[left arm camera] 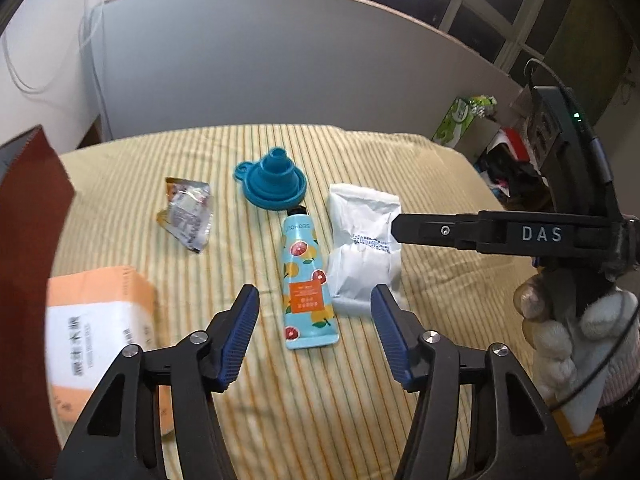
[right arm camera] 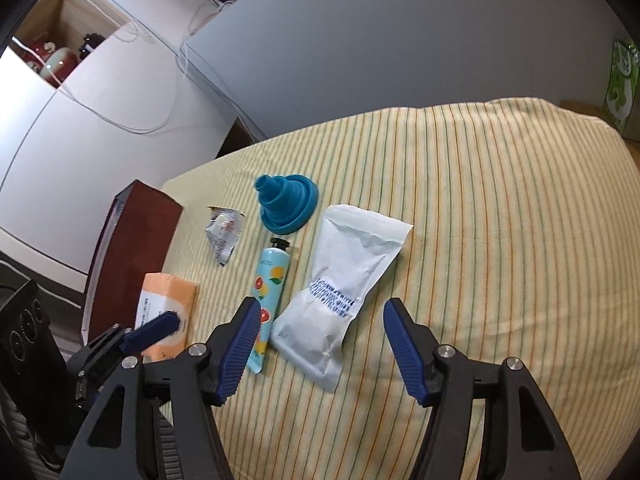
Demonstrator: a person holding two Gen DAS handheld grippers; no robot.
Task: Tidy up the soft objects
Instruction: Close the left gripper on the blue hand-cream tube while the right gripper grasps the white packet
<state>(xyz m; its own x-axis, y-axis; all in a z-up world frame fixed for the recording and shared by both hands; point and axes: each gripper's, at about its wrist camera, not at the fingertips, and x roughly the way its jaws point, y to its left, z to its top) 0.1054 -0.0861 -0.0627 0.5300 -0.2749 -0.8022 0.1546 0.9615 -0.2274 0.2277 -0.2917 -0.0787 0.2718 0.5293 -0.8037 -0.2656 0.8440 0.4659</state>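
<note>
On the yellow striped cloth (left arm camera: 360,400) lie a light-blue fruit-print tube (left arm camera: 306,280), a white soft pouch (left arm camera: 362,246), a blue collapsible funnel (left arm camera: 274,180) and a crumpled silver sachet (left arm camera: 188,216). An orange tissue pack (left arm camera: 96,332) lies at the left. My left gripper (left arm camera: 314,332) is open, hovering over the tube's lower end. My right gripper (right arm camera: 320,344) is open, just above the near end of the pouch (right arm camera: 348,280). The tube (right arm camera: 270,280), funnel (right arm camera: 286,204), sachet (right arm camera: 224,232) and tissue pack (right arm camera: 168,312) also show there.
A dark red paper bag (left arm camera: 28,280) stands at the left edge, also in the right wrist view (right arm camera: 132,248). A grey partition (left arm camera: 280,60) backs the table. A green box (left arm camera: 458,120) and clutter lie beyond the right edge. The cloth's right side (right arm camera: 500,240) is bare.
</note>
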